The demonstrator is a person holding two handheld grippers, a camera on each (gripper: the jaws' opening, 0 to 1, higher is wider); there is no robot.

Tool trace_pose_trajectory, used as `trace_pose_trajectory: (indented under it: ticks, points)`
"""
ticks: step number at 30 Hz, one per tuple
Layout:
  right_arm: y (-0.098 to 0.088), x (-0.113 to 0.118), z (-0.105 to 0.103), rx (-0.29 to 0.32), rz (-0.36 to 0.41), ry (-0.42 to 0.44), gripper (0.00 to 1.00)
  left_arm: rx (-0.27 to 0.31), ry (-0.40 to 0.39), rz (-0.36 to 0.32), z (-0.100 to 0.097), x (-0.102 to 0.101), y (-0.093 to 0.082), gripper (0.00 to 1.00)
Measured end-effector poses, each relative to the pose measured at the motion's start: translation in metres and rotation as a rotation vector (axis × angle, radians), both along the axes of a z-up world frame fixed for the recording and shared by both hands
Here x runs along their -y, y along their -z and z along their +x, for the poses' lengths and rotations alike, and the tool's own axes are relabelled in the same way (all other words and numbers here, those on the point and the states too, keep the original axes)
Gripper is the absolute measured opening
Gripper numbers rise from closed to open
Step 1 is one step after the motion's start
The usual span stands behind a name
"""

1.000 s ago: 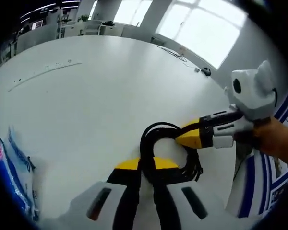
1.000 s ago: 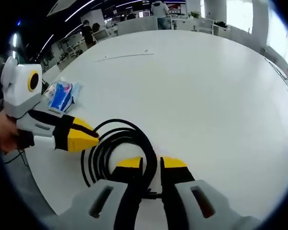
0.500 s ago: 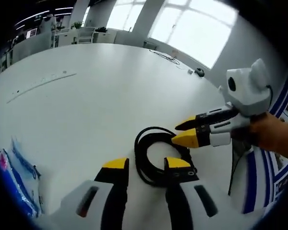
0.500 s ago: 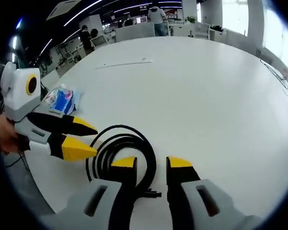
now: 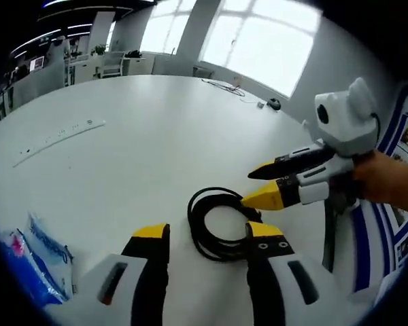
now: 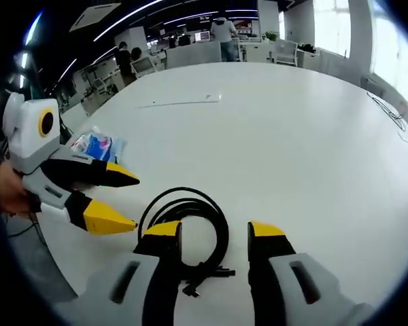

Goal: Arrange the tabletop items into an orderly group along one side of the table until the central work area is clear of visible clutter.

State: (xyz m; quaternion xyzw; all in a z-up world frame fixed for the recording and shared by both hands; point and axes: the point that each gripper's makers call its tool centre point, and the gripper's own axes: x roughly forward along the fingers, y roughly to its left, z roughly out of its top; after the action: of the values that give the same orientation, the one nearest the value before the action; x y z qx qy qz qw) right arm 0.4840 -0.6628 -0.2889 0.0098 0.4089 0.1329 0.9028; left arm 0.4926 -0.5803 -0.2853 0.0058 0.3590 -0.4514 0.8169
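On the round white desk (image 6: 292, 136), coiled black cable (image 6: 190, 221) lying free near its edge, left gripper (image 5: 207, 238) fingers spread, right gripper (image 6: 214, 234) fingers spread, blue plastic packet (image 6: 98, 145) well apart.

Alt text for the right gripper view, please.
A coiled black cable lies on a white round table just ahead of the right gripper, whose yellow-tipped jaws stand open. The left gripper, also open, enters from the left; a blue packet lies beyond it.
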Motion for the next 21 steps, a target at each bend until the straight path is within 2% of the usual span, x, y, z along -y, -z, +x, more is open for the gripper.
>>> trace_pose_trajectory:
  ticks: [8, 21]
  points:
    - [-0.018, -0.005, 0.0, 0.033, 0.01, -0.009, 0.43, 0.026, 0.003, -0.011, 0.001, -0.012, -0.013, 0.5]
    - [-0.039, -0.017, -0.004, 0.065, 0.029, -0.025, 0.51, 0.075, 0.029, -0.039, -0.003, -0.029, -0.038, 0.53]
